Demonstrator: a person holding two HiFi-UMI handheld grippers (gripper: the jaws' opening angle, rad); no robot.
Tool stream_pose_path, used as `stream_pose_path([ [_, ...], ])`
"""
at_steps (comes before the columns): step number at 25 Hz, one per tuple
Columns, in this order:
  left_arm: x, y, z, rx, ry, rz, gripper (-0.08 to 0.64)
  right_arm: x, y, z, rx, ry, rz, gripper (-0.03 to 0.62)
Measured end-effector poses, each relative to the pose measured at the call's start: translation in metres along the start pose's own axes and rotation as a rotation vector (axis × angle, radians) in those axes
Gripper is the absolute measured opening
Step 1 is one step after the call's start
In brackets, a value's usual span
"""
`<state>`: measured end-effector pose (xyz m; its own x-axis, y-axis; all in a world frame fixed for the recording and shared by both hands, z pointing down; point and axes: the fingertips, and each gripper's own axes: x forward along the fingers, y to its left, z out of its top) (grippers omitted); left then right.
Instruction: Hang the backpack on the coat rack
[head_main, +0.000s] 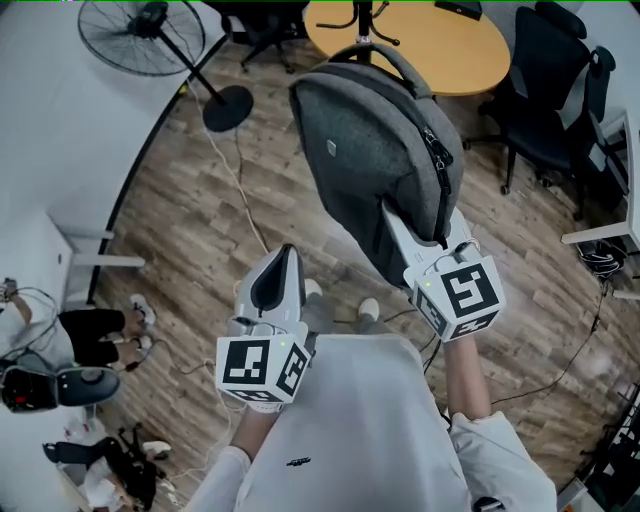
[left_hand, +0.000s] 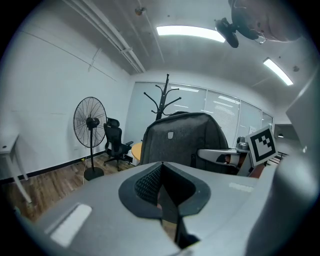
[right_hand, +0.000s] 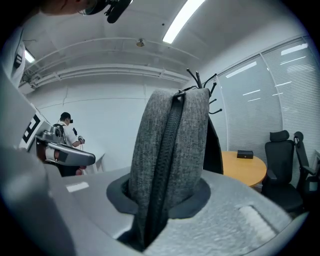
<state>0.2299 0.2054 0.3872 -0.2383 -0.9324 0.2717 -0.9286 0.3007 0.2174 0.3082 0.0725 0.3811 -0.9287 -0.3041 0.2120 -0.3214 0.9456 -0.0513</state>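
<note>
A grey backpack (head_main: 370, 150) is held up in the air, zip side toward my right. My right gripper (head_main: 393, 215) is shut on its lower edge, and in the right gripper view the fabric and zip of the backpack (right_hand: 172, 145) fill the jaws of that gripper (right_hand: 159, 202). The black coat rack (head_main: 365, 20) stands just beyond the backpack's top handle; its hooks (left_hand: 165, 100) rise behind the backpack (left_hand: 182, 137) in the left gripper view. My left gripper (head_main: 284, 252) hangs lower and to the left, apart from the backpack, its jaws (left_hand: 162, 200) together on nothing.
A standing fan (head_main: 140, 35) is at the far left, with a round wooden table (head_main: 440, 45) behind the rack. Black office chairs (head_main: 545, 100) stand at the right. A person (head_main: 60, 340) is at the left near a white desk (head_main: 40, 250). Cables trail across the wooden floor (head_main: 230, 170).
</note>
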Motion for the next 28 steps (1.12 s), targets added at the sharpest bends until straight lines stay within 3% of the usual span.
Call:
stream_pose_path([
  [11, 0.004, 0.06, 0.021, -0.023, -0.035, -0.065, 0.018, 0.027, 0.028, 0.0, 0.03, 0.035, -0.077, 0.089],
  [28, 0.026, 0.18, 0.066, -0.025, -0.081, -0.147, 0.018, 0.13, 0.073, 0.031, 0.037, 0.022, -0.15, 0.089],
])
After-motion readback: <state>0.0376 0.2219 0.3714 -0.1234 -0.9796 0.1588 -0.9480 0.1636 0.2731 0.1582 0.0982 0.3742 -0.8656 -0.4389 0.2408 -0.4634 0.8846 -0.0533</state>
